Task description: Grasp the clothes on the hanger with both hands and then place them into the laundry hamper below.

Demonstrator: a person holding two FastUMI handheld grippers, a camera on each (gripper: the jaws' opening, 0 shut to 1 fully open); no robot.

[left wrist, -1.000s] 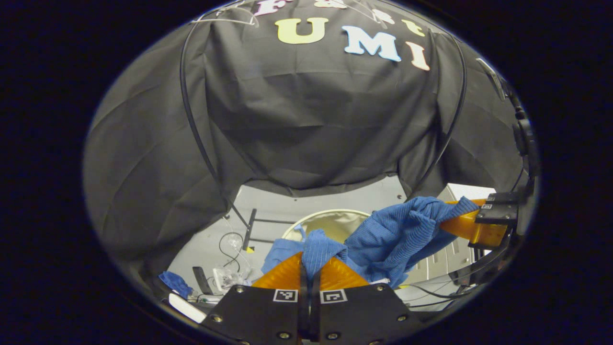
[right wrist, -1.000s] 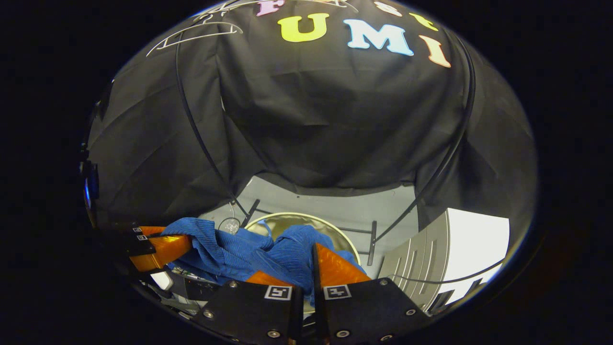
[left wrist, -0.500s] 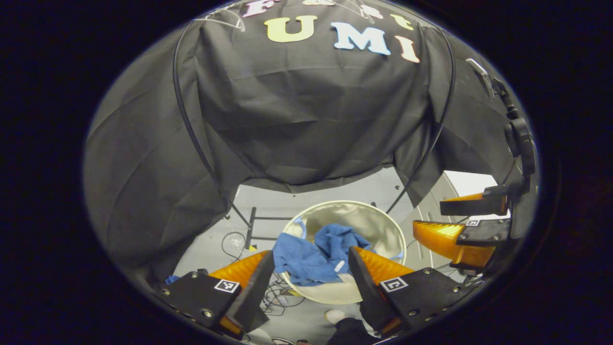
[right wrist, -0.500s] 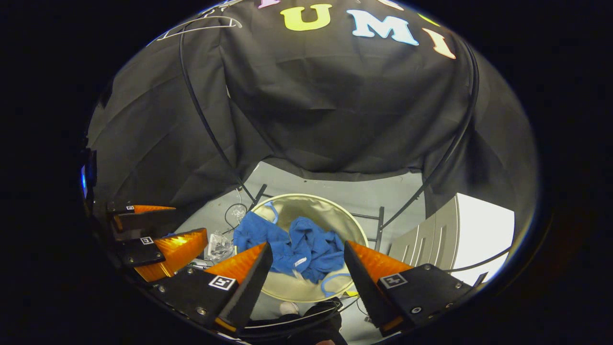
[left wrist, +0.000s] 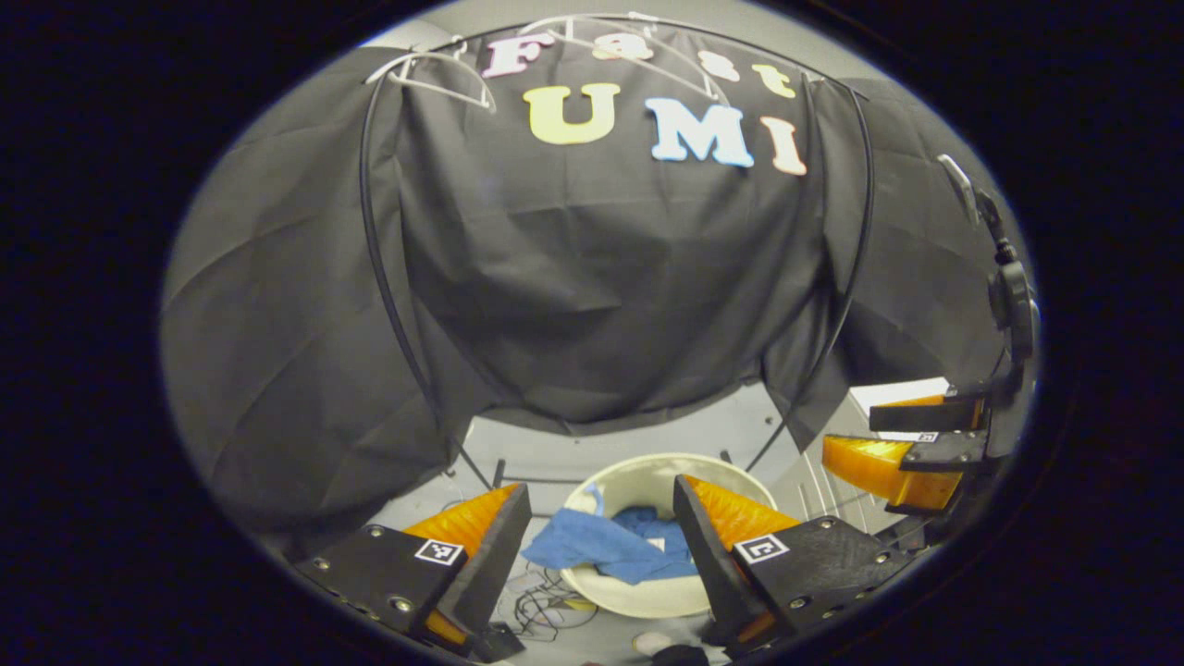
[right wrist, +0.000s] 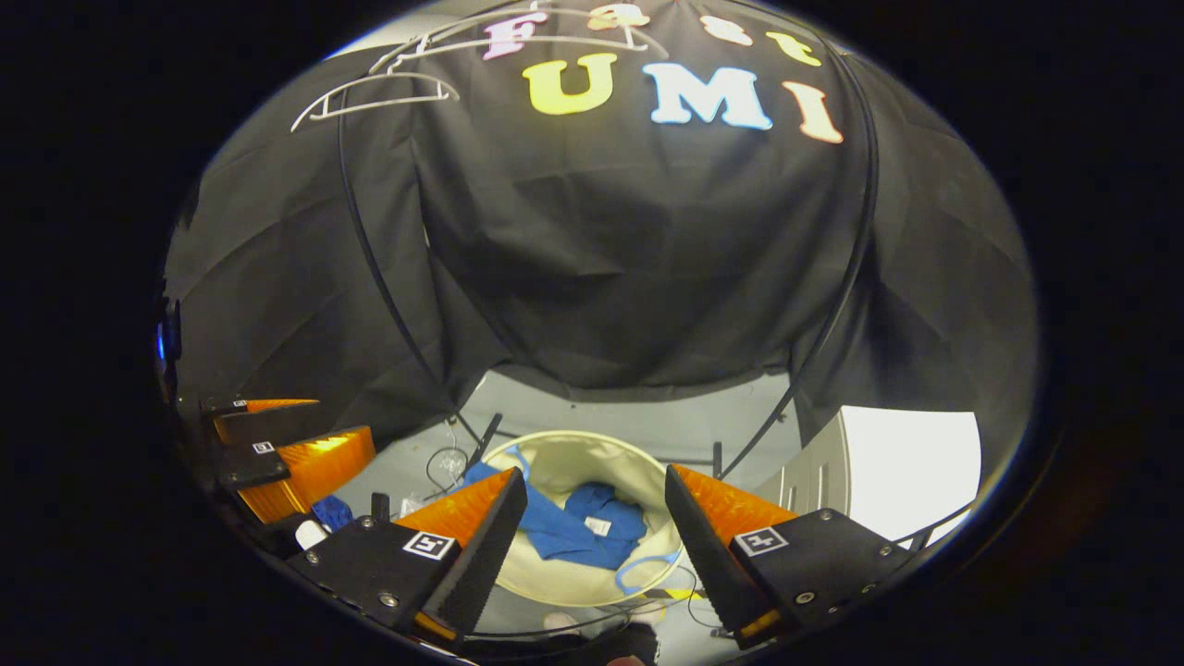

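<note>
The blue garment (left wrist: 606, 546) (right wrist: 573, 532) lies crumpled in the round cream laundry hamper (left wrist: 647, 474) (right wrist: 564, 458) on the floor, one edge draped over the hamper's rim. My left gripper (left wrist: 597, 555) hangs open above the hamper, nothing between its fingers. My right gripper (right wrist: 592, 546) is also open and holds nothing, above the same hamper. In the left gripper view the right gripper (left wrist: 902, 439) appears at the right edge; in the right gripper view the left gripper (right wrist: 277, 444) appears at the left edge. Bare white hangers (left wrist: 435, 69) (right wrist: 370, 92) hang high up on the rail.
Black rack poles (left wrist: 379, 277) (right wrist: 370, 259) curve down on both sides of the hamper. Loose cables (left wrist: 536, 601) lie on the grey floor (right wrist: 647, 416) by the hamper. A white slatted unit (right wrist: 888, 472) stands at the right. A small blue cloth (right wrist: 331, 511) lies on the floor at the left.
A second ago both grippers were shut on the blue garment above the hamper. They opened, the garment dropped into the hamper, and both grippers have since risen away from it.
</note>
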